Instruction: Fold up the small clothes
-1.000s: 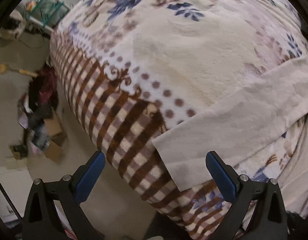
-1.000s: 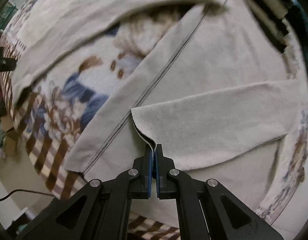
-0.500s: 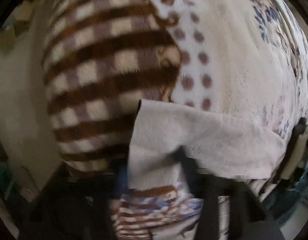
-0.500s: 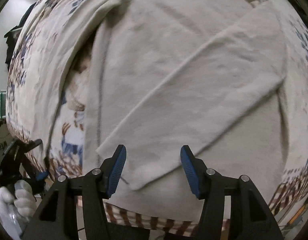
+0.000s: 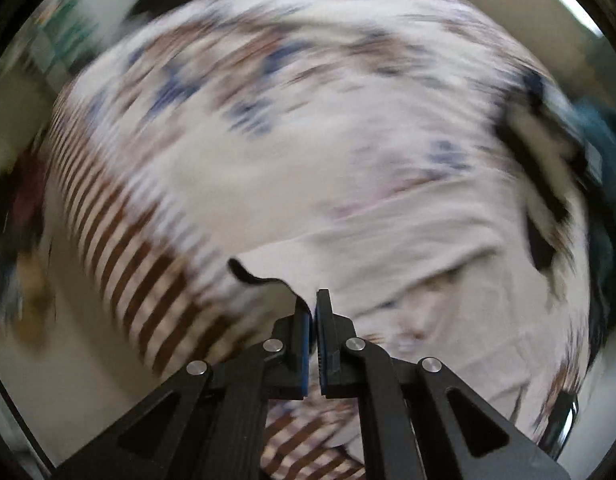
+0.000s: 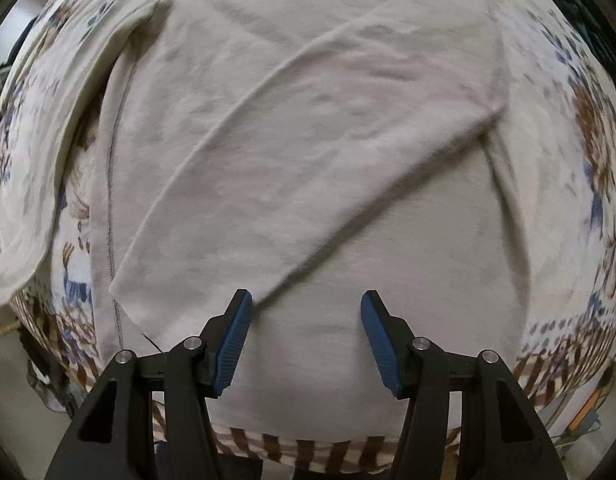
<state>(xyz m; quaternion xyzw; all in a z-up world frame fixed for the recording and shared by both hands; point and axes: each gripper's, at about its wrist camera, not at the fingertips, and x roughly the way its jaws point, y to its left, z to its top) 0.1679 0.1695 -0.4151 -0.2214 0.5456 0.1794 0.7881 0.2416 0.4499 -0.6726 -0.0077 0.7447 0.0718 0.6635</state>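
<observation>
I had the floral blanket (image 6: 579, 128) spread over the bed, brown stripes along its edge, and it filled both views. On it lay the cream long-sleeved top (image 6: 292, 160), flat, with one sleeve (image 6: 308, 152) folded diagonally across the body and the other sleeve (image 6: 32, 184) trailing off to the side over the blanket. My right gripper (image 6: 306, 338) hovered above the top's lower body, pointing forward along it, blue pads spread wide and holding nothing. My left gripper (image 5: 312, 312) sat over the blanket's striped edge, fingers pinched together on the cuff (image 5: 268, 280) of that trailing sleeve, its view blurred.
</observation>
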